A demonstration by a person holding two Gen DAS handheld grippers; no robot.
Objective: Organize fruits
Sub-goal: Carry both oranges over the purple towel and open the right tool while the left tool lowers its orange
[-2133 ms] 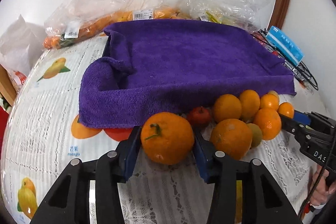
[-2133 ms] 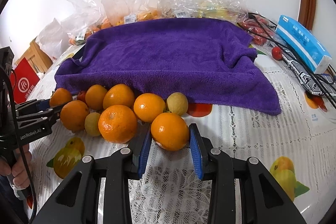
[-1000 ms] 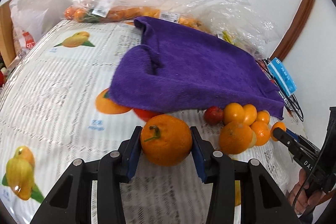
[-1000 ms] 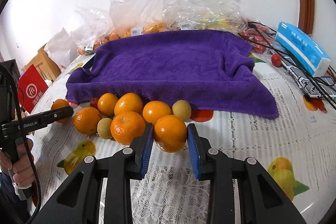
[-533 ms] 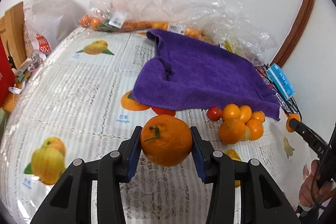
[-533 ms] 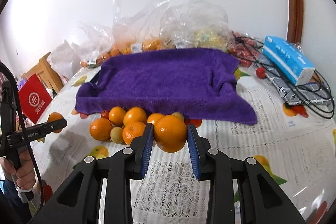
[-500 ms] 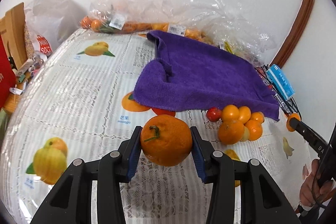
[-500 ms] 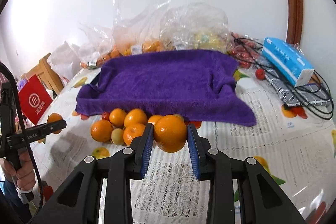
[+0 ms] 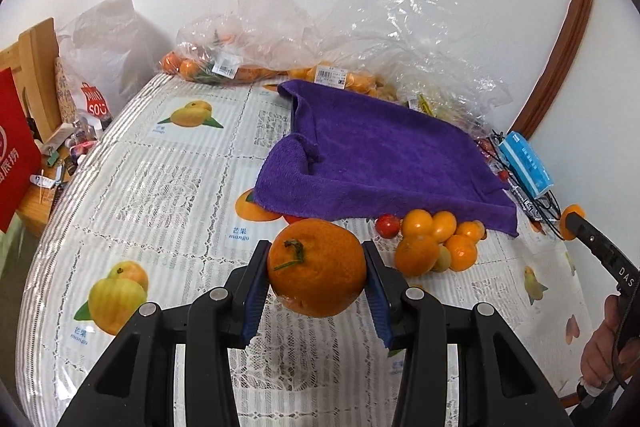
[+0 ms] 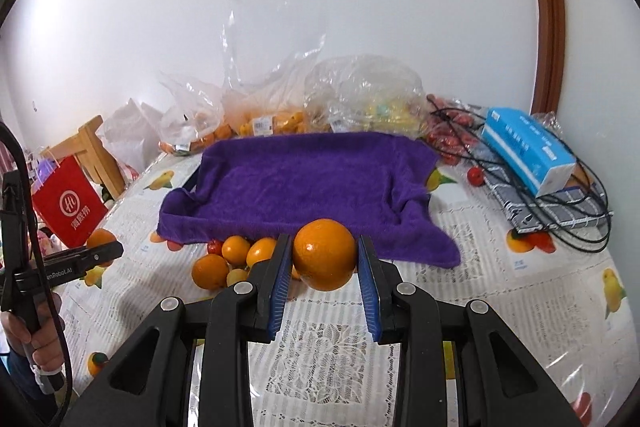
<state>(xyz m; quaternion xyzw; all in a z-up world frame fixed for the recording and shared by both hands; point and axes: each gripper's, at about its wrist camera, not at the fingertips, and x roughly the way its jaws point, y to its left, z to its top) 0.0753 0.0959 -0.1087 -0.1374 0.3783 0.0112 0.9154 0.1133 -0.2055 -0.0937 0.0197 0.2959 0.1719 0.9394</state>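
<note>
Left gripper (image 9: 316, 281) is clamped on a stemmed orange (image 9: 317, 267), its blue pads pressing the fruit's two flanks, with the fruit held in the air above the tablecloth (image 9: 152, 187), short of the purple towel (image 9: 380, 163). From this view the likeliest trouble is a slip: the pads meet the round skin only along narrow strips, so a quick swing or a tilt could let the fruit roll out and drop into the fruit pile (image 9: 436, 239) at the towel's near edge, scattering it. The gripper sits level and points toward the towel, and the person's other hand (image 9: 608, 351) shows at the far right. In the right wrist view, the right gripper (image 10: 324, 281) is closed on a smooth orange (image 10: 325, 254), likewise lifted clear of the table, with the towel (image 10: 304, 179) straight ahead and the loose fruit (image 10: 236, 259) just below and to its left. The grip seems to catch the fruit's lower half, so it could pop upward if squeezed harder. This gripper also points level at the towel; the left gripper (image 10: 108, 251) crosses at the left edge with its own orange (image 10: 100, 237).
</note>
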